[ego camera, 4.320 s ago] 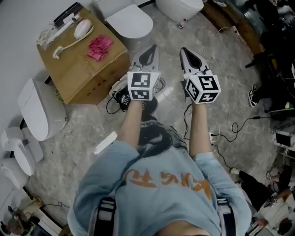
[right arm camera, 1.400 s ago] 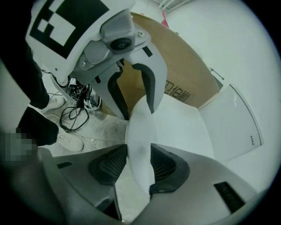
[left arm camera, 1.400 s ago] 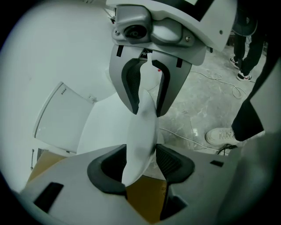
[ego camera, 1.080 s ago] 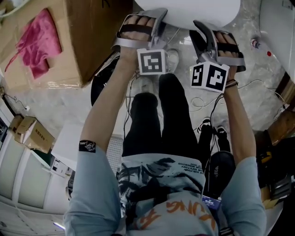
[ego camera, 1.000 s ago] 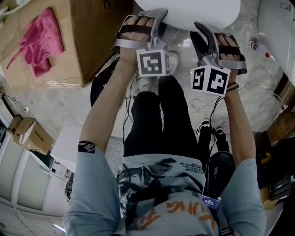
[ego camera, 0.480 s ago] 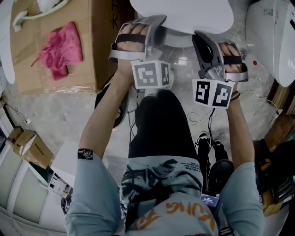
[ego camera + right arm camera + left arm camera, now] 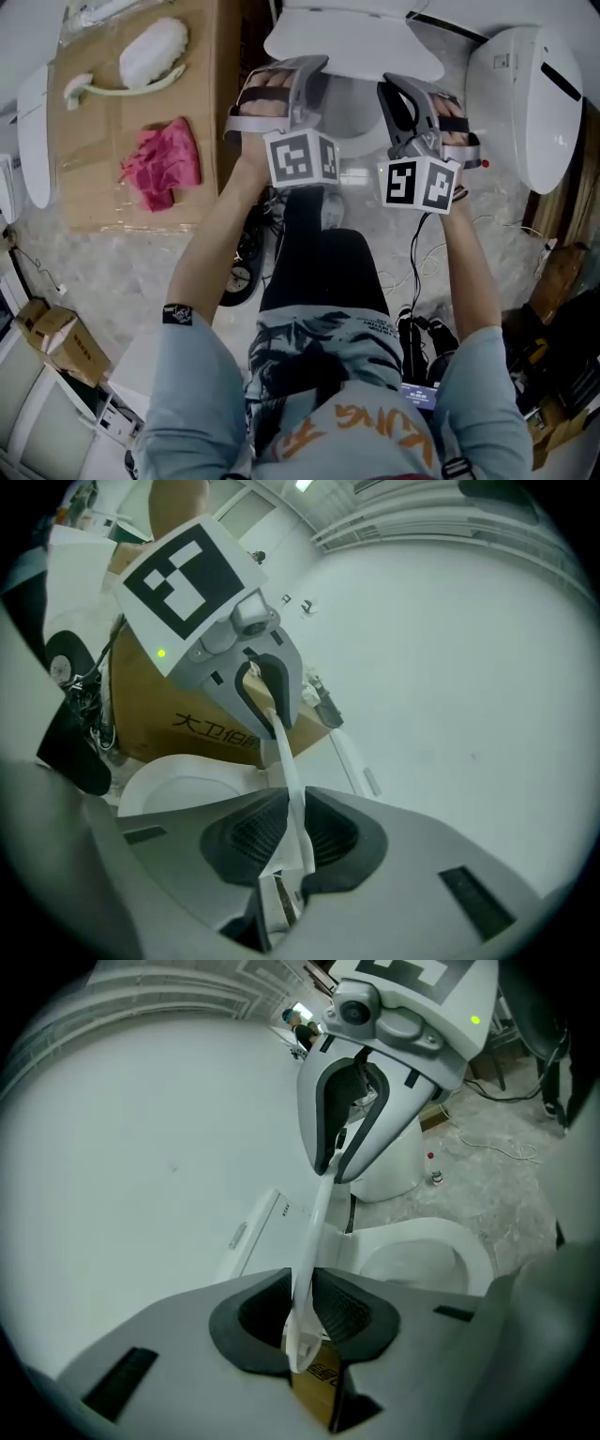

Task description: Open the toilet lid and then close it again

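Note:
The white toilet lid (image 7: 356, 42) is tilted up off the bowl (image 7: 349, 111), which shows beneath it in the head view. My left gripper (image 7: 302, 80) and right gripper (image 7: 401, 92) hold the lid's front edge side by side. In the left gripper view the thin lid edge (image 7: 315, 1232) runs between the dark pads (image 7: 349, 1312), which press on it, with the seat ring (image 7: 427, 1260) to the right. The right gripper view shows the lid edge (image 7: 284, 761) clamped the same way. Both pairs of jaws have just been closing, with the lid edge between them.
A cardboard box (image 7: 202, 112) stands left of the toilet and carries a pink cloth (image 7: 164, 164) and a white brush (image 7: 150, 52). A second white toilet (image 7: 530, 103) stands close at the right. Cables (image 7: 422, 328) lie on the marble floor by the person's legs.
Both grippers have closed on the lid's front edge and risen with it. The lid has tipped upward and the bowl now shows beneath.

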`<action>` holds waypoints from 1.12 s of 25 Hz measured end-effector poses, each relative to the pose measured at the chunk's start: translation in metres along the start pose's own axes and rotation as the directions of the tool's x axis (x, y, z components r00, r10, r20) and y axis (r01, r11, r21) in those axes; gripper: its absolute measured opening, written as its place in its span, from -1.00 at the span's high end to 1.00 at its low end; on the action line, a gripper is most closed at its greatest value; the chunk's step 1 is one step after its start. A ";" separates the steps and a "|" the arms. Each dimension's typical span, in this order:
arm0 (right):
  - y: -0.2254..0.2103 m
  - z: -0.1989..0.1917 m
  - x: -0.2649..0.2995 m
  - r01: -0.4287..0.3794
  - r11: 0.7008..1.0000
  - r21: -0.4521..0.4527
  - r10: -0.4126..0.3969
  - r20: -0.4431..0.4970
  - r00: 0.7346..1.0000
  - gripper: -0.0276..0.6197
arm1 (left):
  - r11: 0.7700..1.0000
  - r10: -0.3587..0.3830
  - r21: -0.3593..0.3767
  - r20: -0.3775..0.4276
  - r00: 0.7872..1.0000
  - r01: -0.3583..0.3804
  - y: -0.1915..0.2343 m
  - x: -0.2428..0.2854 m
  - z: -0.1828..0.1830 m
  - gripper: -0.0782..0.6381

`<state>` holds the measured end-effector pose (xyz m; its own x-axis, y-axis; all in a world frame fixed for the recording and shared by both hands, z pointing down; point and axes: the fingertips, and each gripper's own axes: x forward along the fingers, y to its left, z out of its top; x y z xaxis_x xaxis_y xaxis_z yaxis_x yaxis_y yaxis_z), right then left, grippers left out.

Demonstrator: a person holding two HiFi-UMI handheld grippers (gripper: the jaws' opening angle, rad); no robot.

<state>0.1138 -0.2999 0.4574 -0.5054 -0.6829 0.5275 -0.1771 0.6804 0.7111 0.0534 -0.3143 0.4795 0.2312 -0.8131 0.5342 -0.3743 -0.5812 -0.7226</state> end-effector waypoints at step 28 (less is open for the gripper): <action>-0.231 -0.011 0.167 0.048 0.970 0.238 -0.028 -0.084 0.996 0.61 | 0.989 -0.120 -0.073 0.093 0.988 0.127 0.203 0.164 0.011 0.36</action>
<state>0.0796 -0.5741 0.3860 -0.4278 -0.7217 0.5441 -0.3966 0.6908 0.6045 0.0249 -0.5664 0.4159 0.3570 -0.7370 0.5739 -0.4068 -0.6757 -0.6148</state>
